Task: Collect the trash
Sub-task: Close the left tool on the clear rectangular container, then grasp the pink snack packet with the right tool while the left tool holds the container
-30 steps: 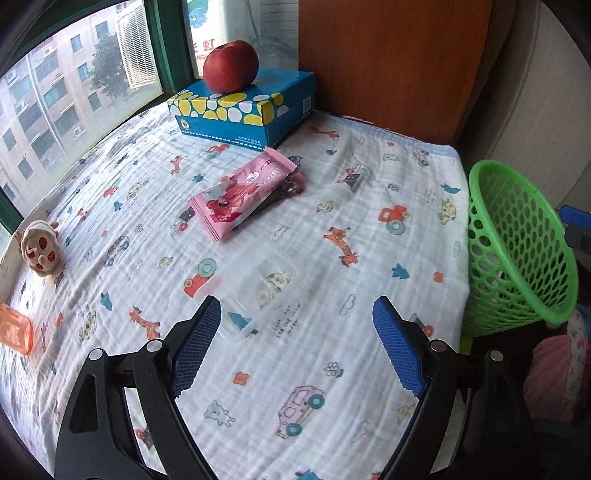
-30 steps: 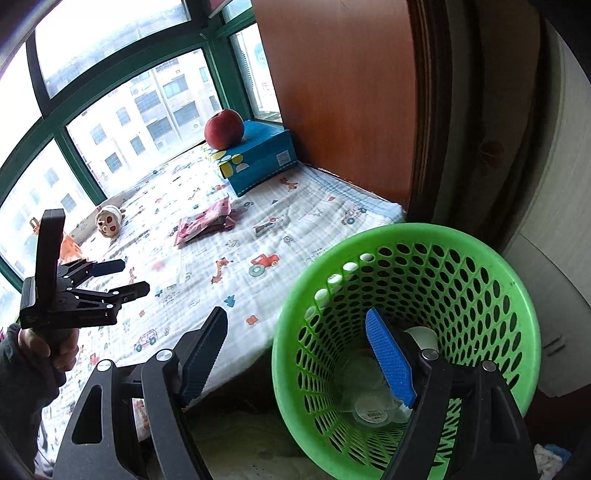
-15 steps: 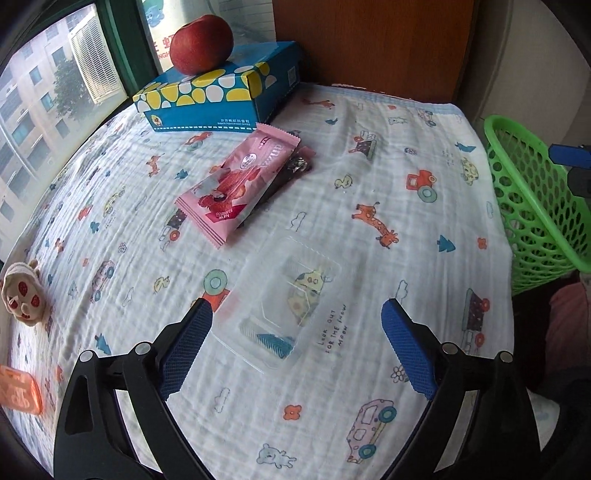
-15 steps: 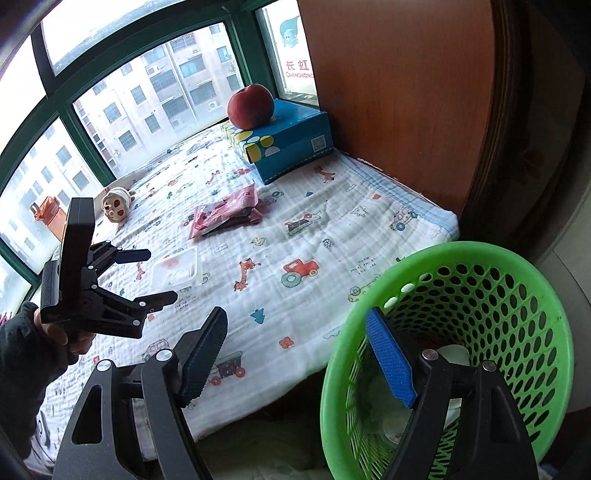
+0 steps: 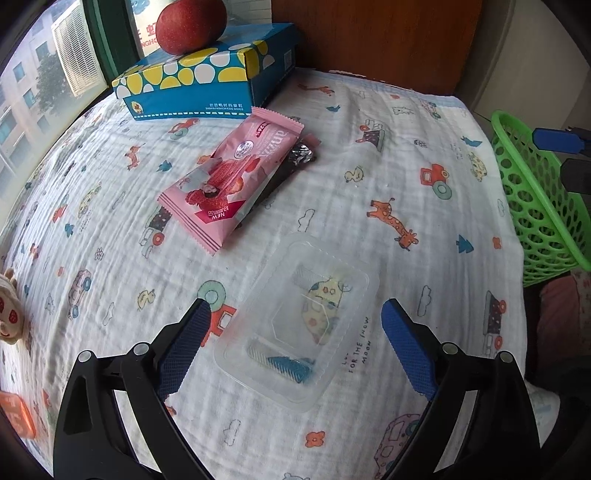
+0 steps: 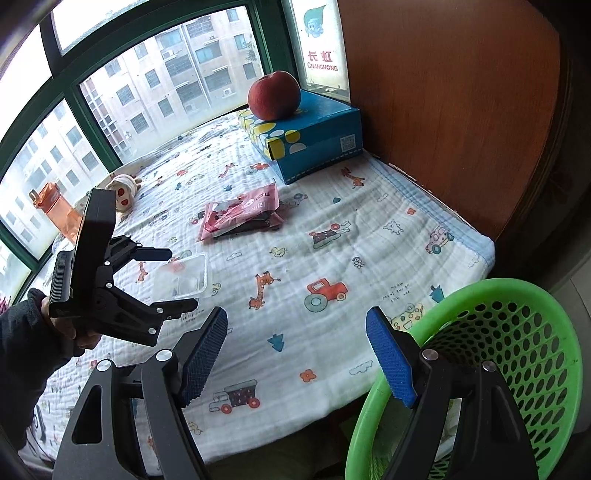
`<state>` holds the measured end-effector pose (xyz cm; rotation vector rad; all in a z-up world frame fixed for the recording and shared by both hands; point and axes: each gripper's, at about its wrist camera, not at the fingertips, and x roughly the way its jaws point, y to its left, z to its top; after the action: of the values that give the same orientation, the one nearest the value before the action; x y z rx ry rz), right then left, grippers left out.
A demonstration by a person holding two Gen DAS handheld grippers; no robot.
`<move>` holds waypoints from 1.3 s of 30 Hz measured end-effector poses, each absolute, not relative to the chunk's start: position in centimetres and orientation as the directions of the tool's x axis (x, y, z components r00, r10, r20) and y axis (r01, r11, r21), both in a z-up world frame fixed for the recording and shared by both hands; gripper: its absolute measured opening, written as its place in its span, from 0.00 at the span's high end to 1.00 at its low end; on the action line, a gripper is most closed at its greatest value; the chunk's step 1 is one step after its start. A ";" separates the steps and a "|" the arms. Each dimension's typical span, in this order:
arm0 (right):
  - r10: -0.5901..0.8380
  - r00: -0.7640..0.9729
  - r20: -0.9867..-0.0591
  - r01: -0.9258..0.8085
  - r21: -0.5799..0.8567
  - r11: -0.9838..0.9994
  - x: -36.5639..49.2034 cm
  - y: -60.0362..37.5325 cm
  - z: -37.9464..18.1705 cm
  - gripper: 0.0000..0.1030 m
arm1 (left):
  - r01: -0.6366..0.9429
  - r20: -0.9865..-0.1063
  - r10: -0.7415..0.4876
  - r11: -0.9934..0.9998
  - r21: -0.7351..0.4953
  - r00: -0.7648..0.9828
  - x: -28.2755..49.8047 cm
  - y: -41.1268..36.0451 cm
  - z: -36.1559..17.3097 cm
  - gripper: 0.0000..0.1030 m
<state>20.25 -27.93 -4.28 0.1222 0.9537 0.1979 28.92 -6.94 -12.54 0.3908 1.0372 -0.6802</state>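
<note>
A clear plastic tray (image 5: 299, 317) lies on the patterned cloth, right in front of my open left gripper (image 5: 295, 343), between its two blue pads. It also shows in the right wrist view (image 6: 183, 277), with the left gripper (image 6: 181, 280) straddling it. A pink snack wrapper (image 5: 232, 177) lies on a dark wrapper (image 5: 295, 158) farther back. The green basket (image 6: 517, 354) stands at the cloth's right edge, under my open, empty right gripper (image 6: 297, 354).
A blue tissue box (image 5: 207, 85) with a red apple (image 5: 190, 24) on top stands at the back by the window. A small toy (image 6: 123, 188) and an orange item (image 6: 55, 206) sit at the left edge. A wooden panel (image 6: 461, 92) rises behind.
My left gripper has moved forward and down until the clear tray sits between its pads. My right gripper has swung left, from over the basket toward the cloth.
</note>
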 end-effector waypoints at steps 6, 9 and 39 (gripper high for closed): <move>0.239 0.545 -0.804 -0.135 0.197 0.971 21.8 -27.2 -4.8 0.28 | 0.680 -0.878 -0.348 0.732 -0.035 0.329 28.6 -6.8 -12.7 0.32; 0.251 0.536 -0.806 -0.144 0.206 0.968 22.7 -26.9 -5.0 0.28 | 0.668 -0.873 -0.357 0.743 -0.049 0.333 28.3 -6.4 -12.5 0.38; 0.363 0.445 -0.818 -0.082 0.367 0.927 40.6 -22.5 -11.8 0.46 | 0.396 -0.860 -0.293 0.910 -0.118 0.417 23.9 1.4 -11.4 0.43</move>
<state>40.59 -22.51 -11.82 0.2920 1.0780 0.2806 23.88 1.37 -11.38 0.1097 1.0553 -0.4335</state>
